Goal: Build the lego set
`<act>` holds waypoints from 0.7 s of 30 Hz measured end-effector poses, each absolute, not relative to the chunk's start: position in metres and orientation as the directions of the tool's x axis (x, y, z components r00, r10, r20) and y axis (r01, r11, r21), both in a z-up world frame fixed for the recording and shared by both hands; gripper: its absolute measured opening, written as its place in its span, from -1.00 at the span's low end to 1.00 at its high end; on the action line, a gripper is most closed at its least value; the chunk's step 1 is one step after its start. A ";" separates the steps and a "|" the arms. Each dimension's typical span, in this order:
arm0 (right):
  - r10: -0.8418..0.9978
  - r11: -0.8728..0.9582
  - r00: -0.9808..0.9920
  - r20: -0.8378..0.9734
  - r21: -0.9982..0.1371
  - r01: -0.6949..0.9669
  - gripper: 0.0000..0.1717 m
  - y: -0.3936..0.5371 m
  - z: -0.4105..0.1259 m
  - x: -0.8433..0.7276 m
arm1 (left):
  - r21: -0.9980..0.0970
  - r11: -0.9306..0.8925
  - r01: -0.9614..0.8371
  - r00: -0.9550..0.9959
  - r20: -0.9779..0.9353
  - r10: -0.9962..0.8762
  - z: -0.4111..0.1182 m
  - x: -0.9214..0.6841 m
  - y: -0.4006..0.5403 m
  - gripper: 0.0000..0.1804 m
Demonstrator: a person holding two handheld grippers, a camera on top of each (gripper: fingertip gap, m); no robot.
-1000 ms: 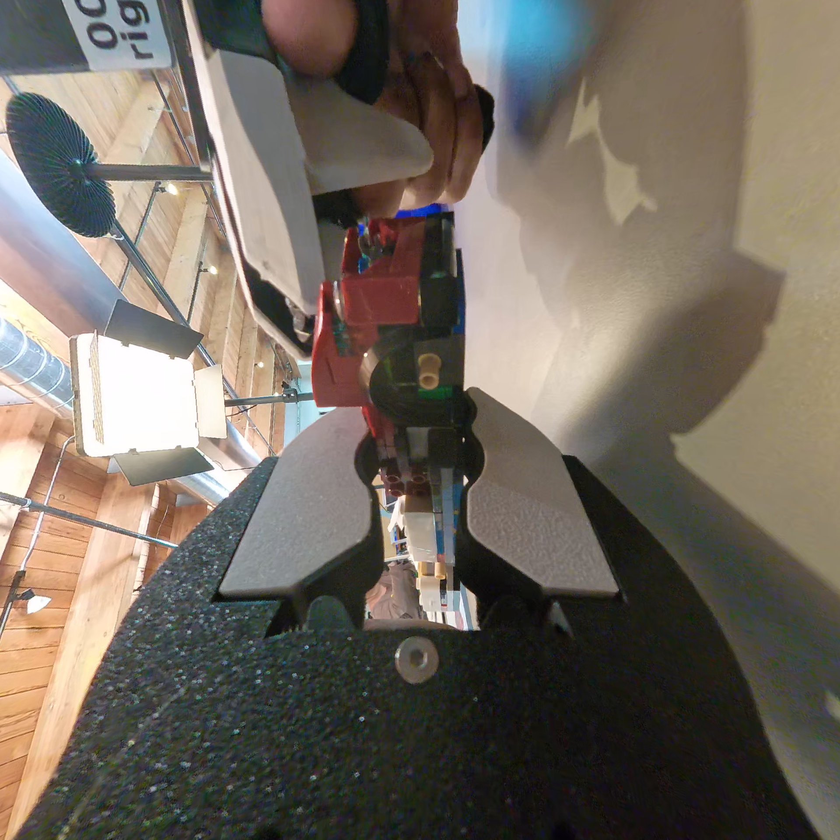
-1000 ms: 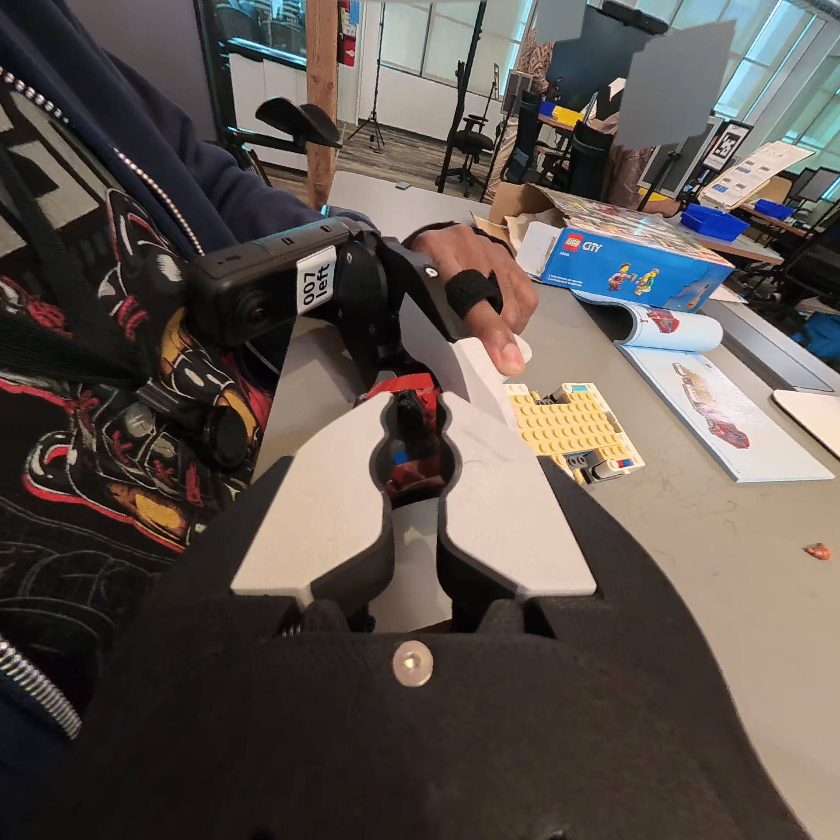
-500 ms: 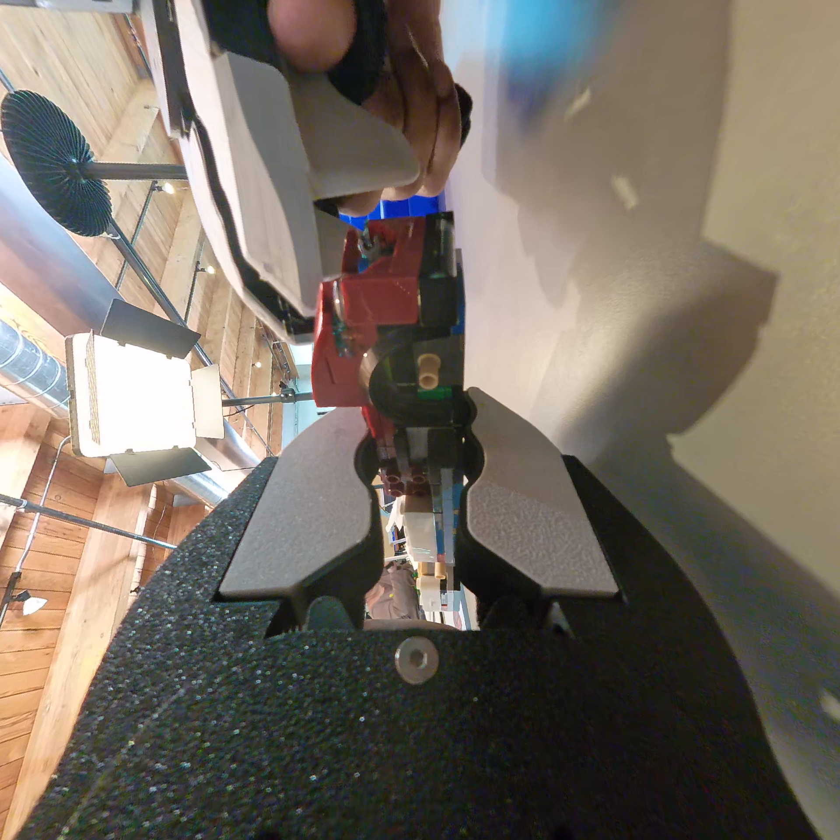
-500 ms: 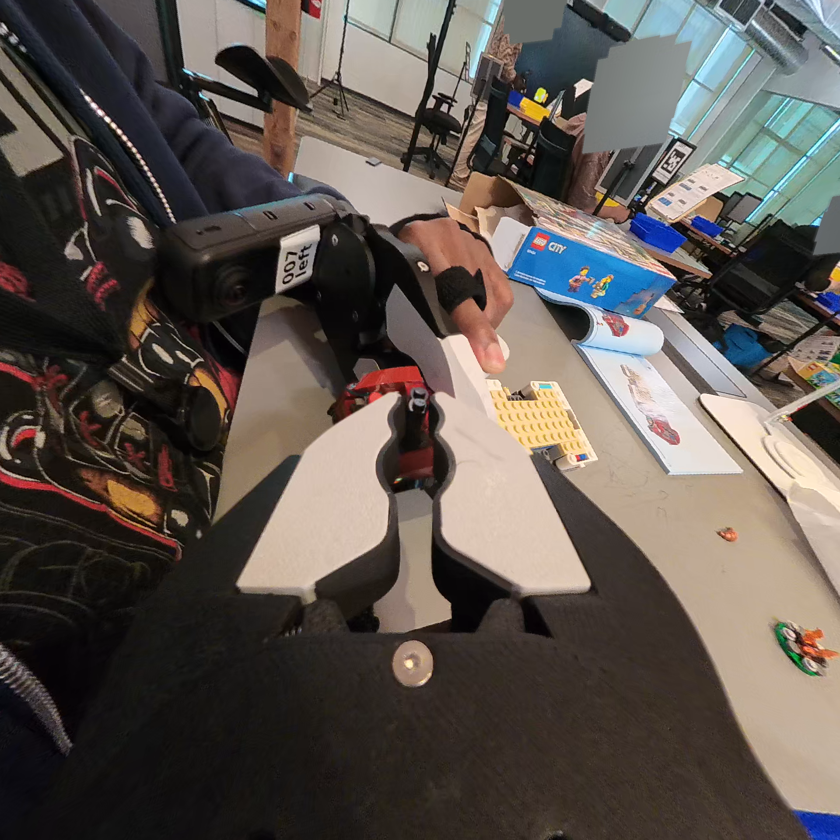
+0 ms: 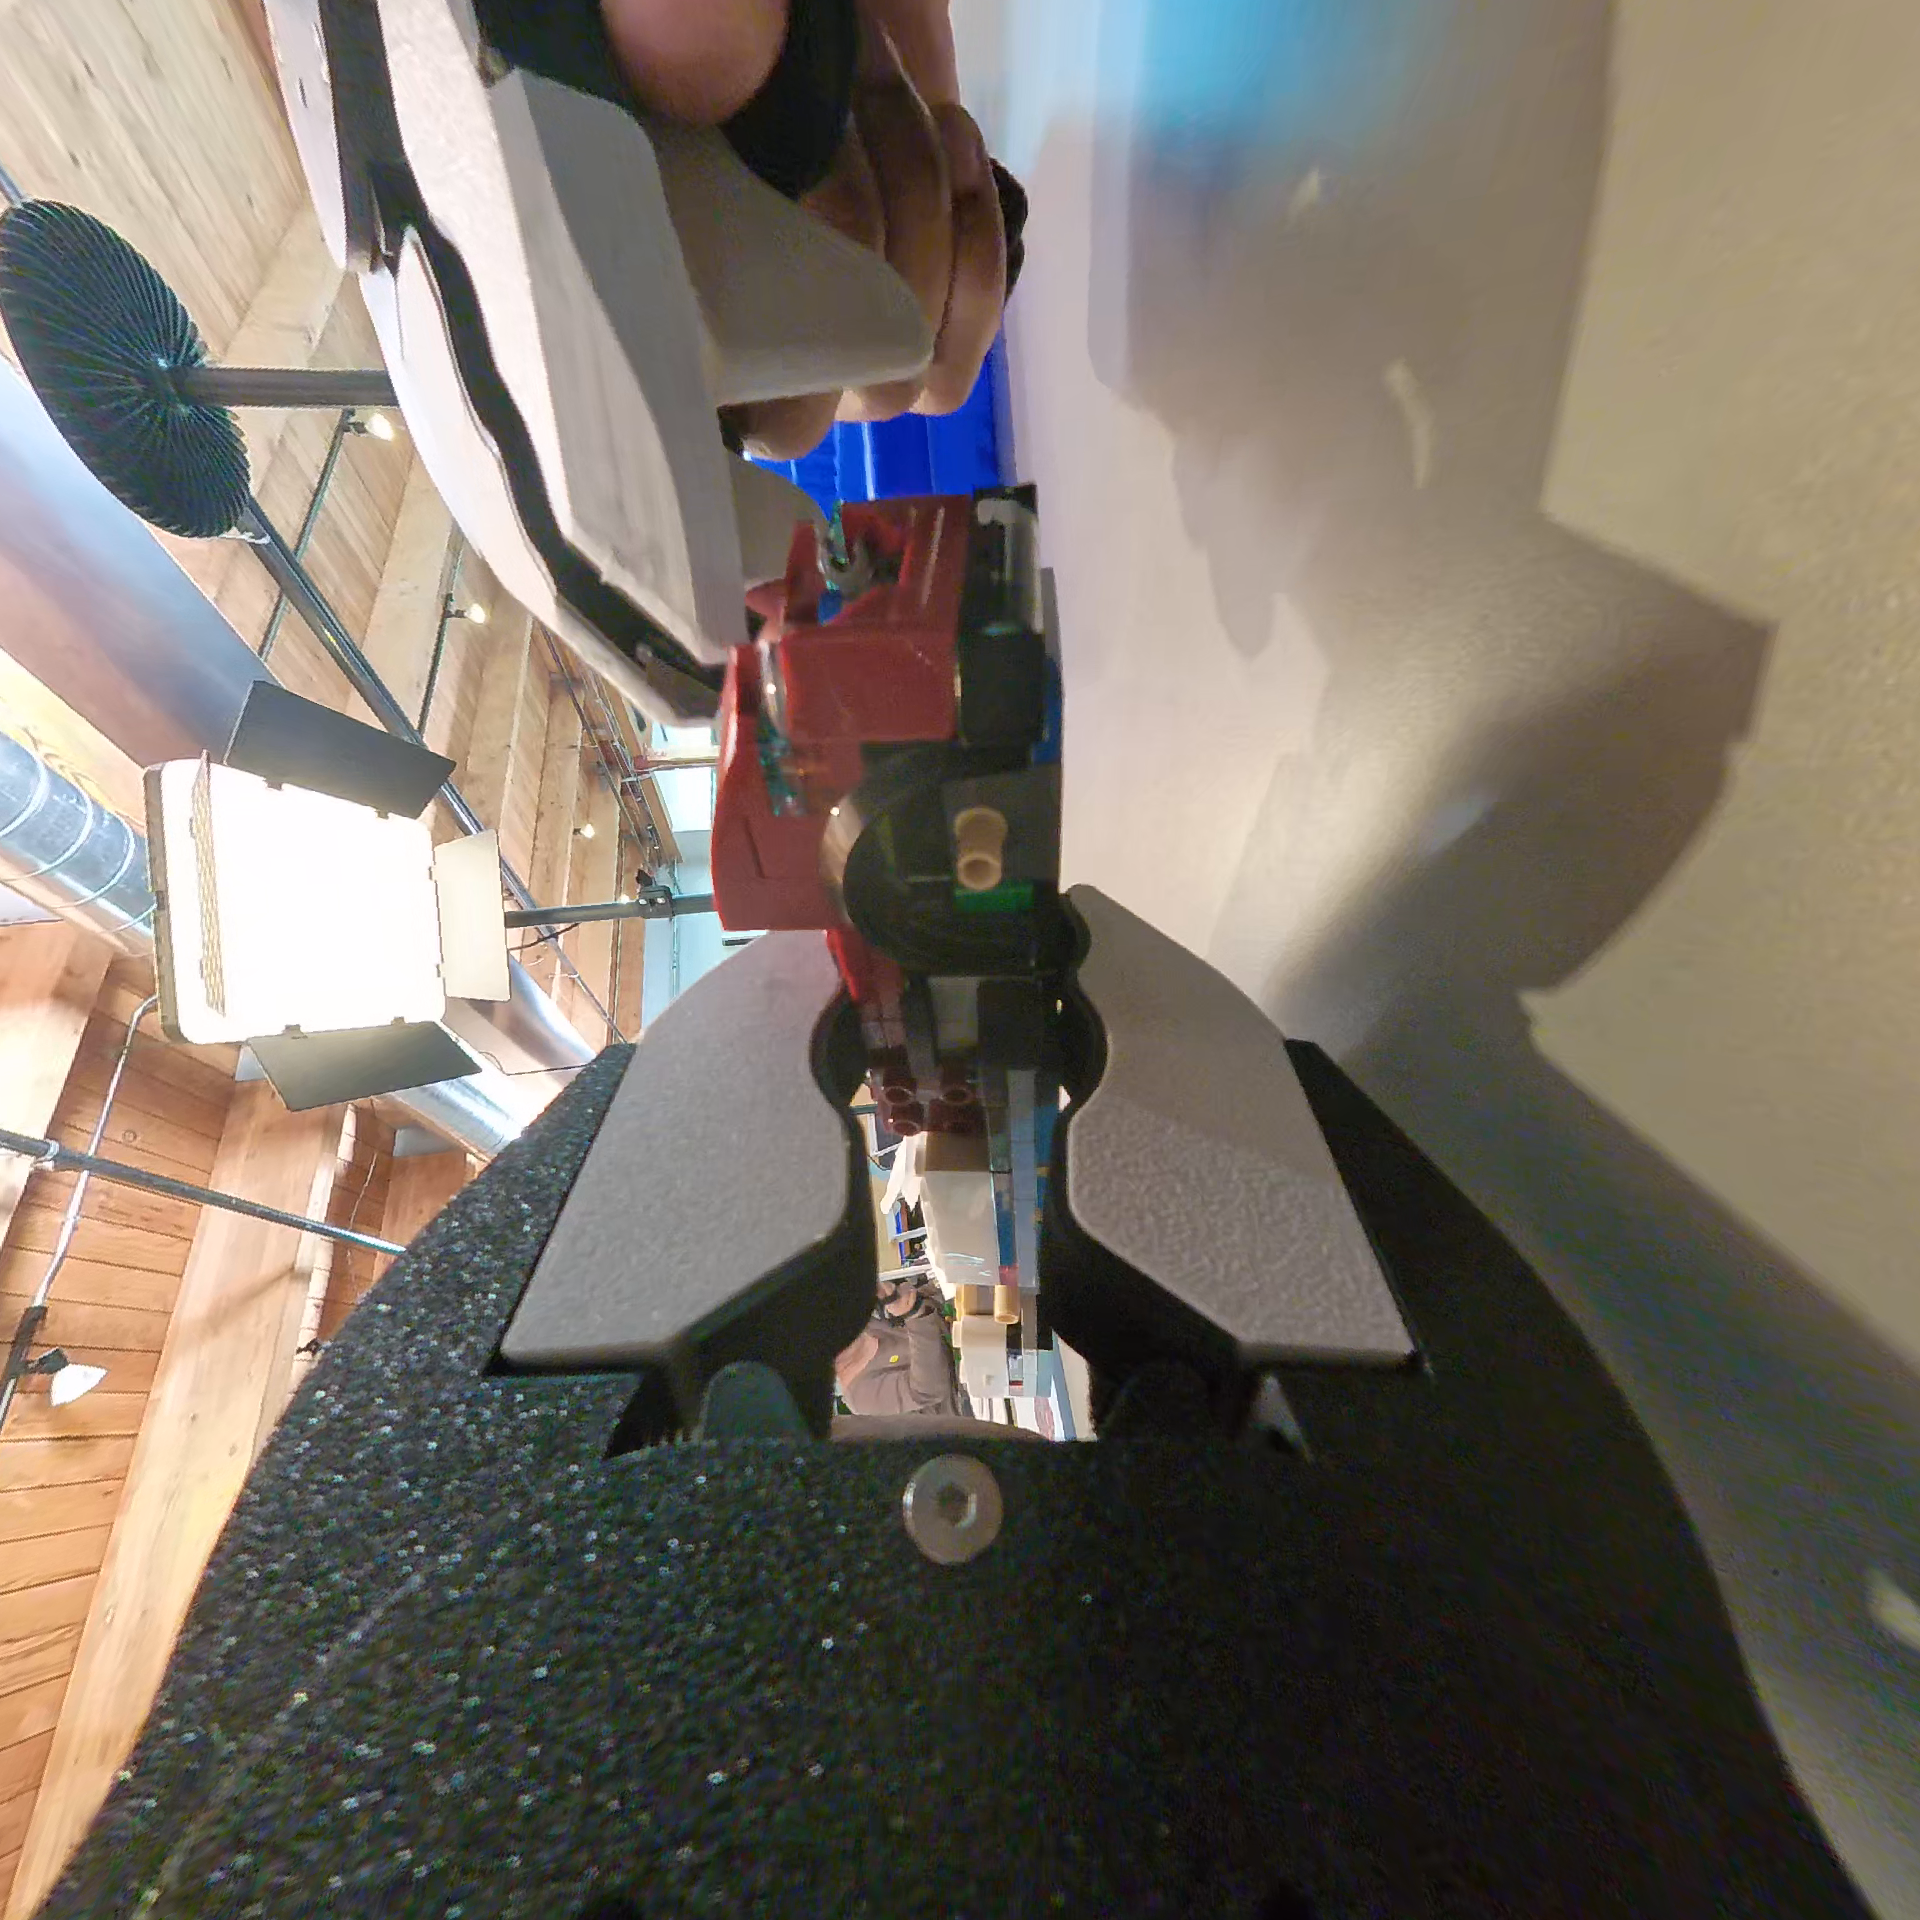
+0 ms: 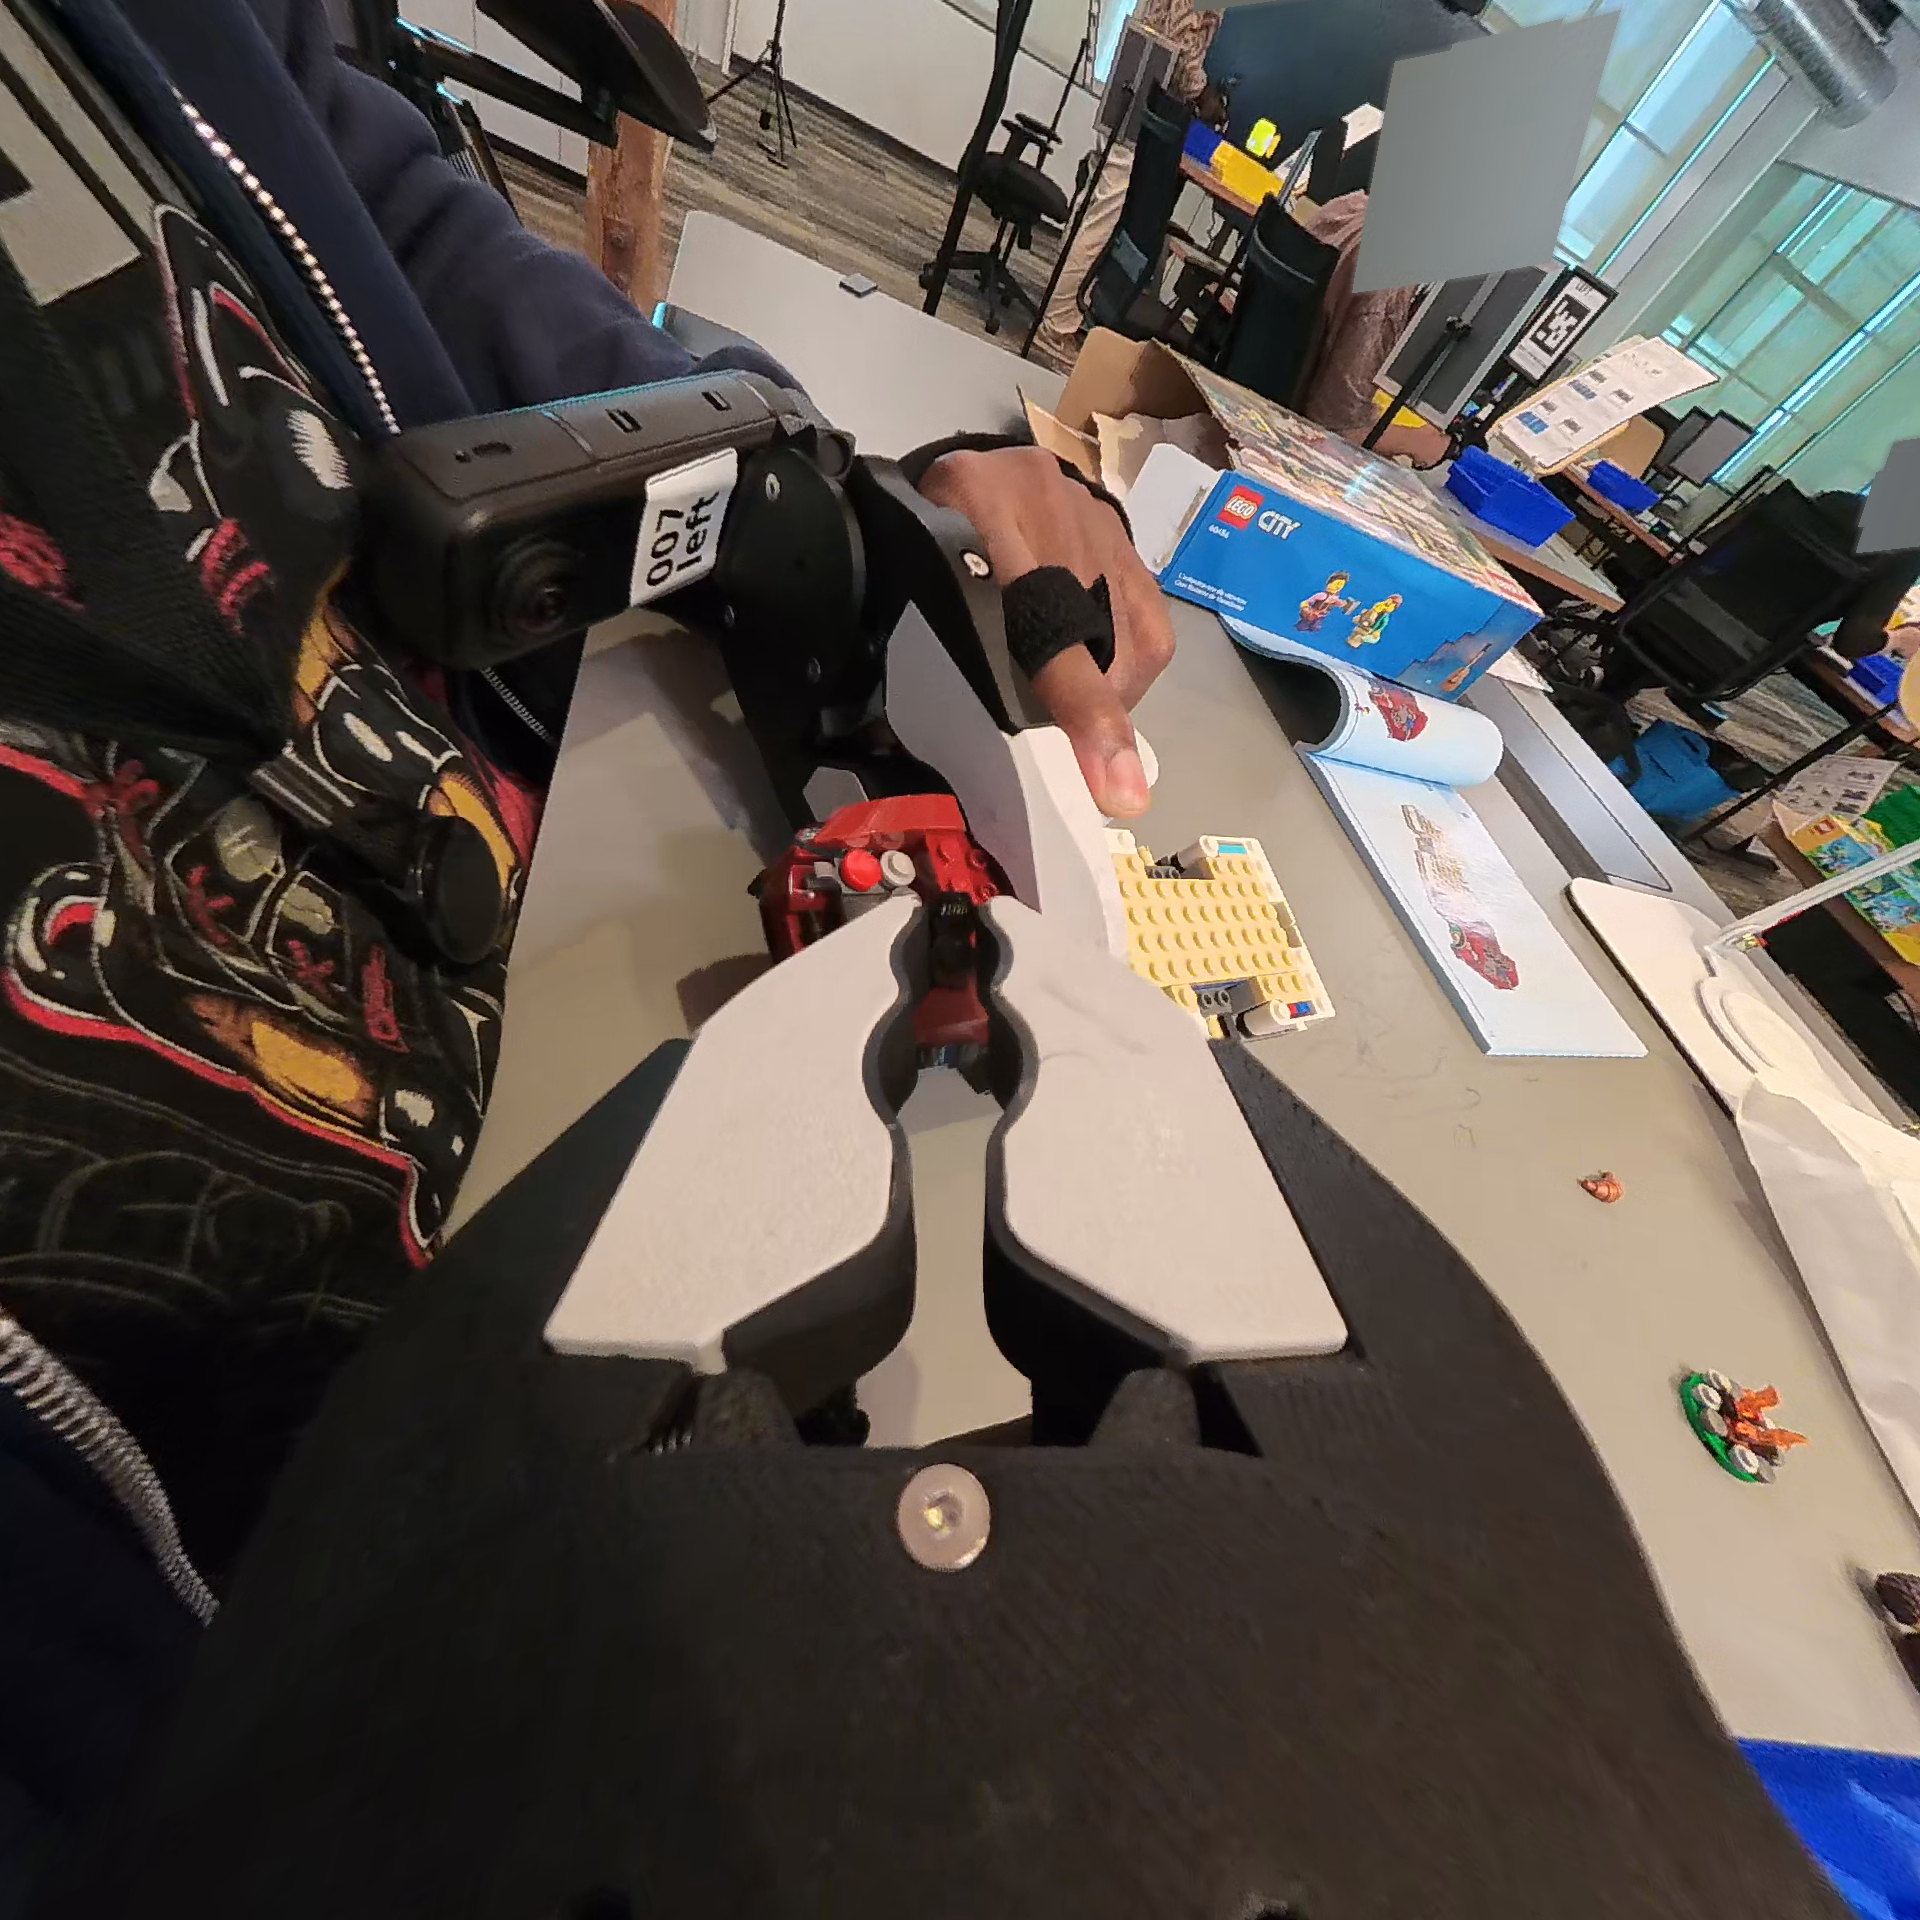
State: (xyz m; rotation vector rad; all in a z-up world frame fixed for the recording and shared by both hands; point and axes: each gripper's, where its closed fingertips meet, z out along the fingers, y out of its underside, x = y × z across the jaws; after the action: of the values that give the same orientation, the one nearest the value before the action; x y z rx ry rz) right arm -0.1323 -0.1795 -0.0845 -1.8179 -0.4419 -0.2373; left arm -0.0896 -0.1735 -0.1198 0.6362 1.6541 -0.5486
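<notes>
My left gripper is shut on a red and black brick car and holds it on its side, close above the grey table. In the right wrist view the car sits just past my right gripper, with the left gripper's white finger beside it. My right gripper's tips are pinched on a small black piece on the car's upper side. The right gripper's fingers show at the top of the left wrist view, touching the car's red edge.
A tan studded plate build lies on the table just right of the car. Behind it are an open instruction booklet and a blue box. A green and orange small build and an orange bit lie at the right. A person's torso fills the left. Left tips to right tips: about 5 centimeters.
My right gripper's jaws have narrowed onto the small black piece on the car, and it has shifted a little. My left gripper keeps the same hold on the car.
</notes>
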 end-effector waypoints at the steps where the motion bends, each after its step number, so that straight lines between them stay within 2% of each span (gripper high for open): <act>1: 0.178 -0.235 0.908 0.379 -0.880 0.413 -0.91 -0.180 -0.084 -0.132 | -0.009 0.738 0.675 -0.131 -0.985 0.108 -0.120 -0.090 -0.173 -0.63; 7: 0.190 -0.183 0.905 0.380 -0.892 0.413 -0.91 -0.183 -0.076 -0.134 | -0.007 0.738 0.675 -0.131 -0.985 0.110 -0.120 -0.089 -0.173 -0.63; 12: 0.234 -0.111 0.921 0.310 -0.933 0.342 -0.91 -0.176 -0.070 -0.146 | -0.006 0.733 0.680 -0.129 -0.985 0.112 -0.120 -0.091 -0.175 -0.63; 21: 0.279 -0.115 0.923 0.264 -0.945 0.305 -0.91 -0.167 -0.076 -0.151 | 0.002 0.721 0.693 -0.119 -0.986 0.117 -0.119 -0.094 -0.178 -0.63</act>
State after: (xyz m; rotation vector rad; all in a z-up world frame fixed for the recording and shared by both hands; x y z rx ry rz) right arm -0.1508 -0.1667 -0.0764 -1.7058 -0.4469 -0.0235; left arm -0.0941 -0.1776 -0.1191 0.6633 1.6431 -0.5578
